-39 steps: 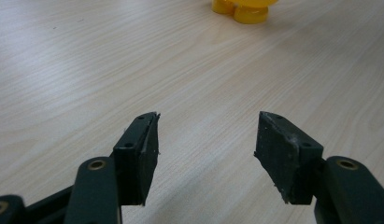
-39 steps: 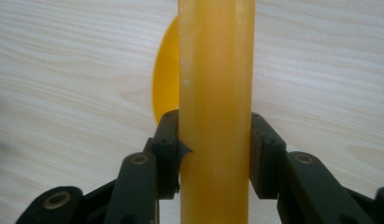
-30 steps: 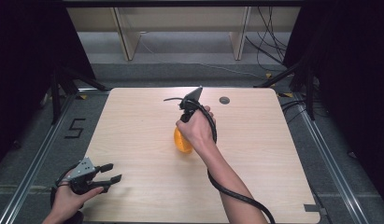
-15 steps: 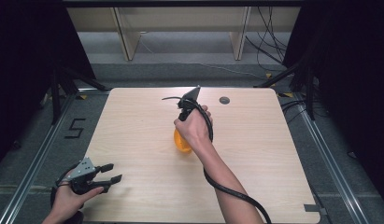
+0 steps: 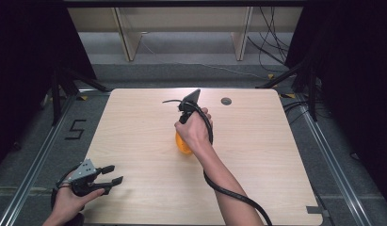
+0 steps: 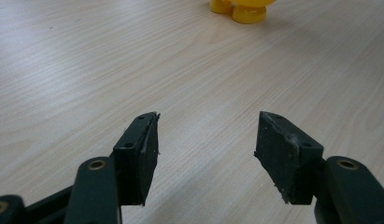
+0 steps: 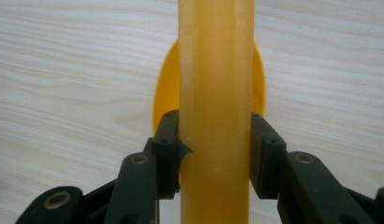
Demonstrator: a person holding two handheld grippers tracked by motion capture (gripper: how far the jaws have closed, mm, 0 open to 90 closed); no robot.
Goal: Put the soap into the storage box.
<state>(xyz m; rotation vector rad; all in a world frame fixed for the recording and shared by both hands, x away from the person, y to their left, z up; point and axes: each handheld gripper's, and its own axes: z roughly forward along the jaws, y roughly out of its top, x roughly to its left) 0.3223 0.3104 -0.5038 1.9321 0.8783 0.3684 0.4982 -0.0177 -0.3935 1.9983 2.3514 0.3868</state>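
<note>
At bottom left of the high view, left hand-held gripper (image 5: 112, 175) sits low at the near-left corner of the tabletop (image 5: 276, 155), jaws spread wide, nothing between them. Left gripper view: both pads (image 6: 142, 154) hover just above bare wood, and a yellow thing (image 6: 241, 10) stands well ahead at the top edge.

Mid-table, right hand (image 5: 195, 132) holds the right hand-held gripper (image 7: 213, 154) pointing down over the orange-yellow object (image 5: 182, 143), which sits near the tabletop's centre, partly hidden under the hand. Right gripper view: jaws clamped on a yellow upright column (image 7: 215, 93), one pad pressed on each side of it. Round yellow base (image 7: 164, 100) shows behind the column, against the wood. Can't tell whether the base is touching the tabletop or lifted.

Far right of centre, small dark round spot (image 5: 226, 100) near the tabletop's far edge.
</note>
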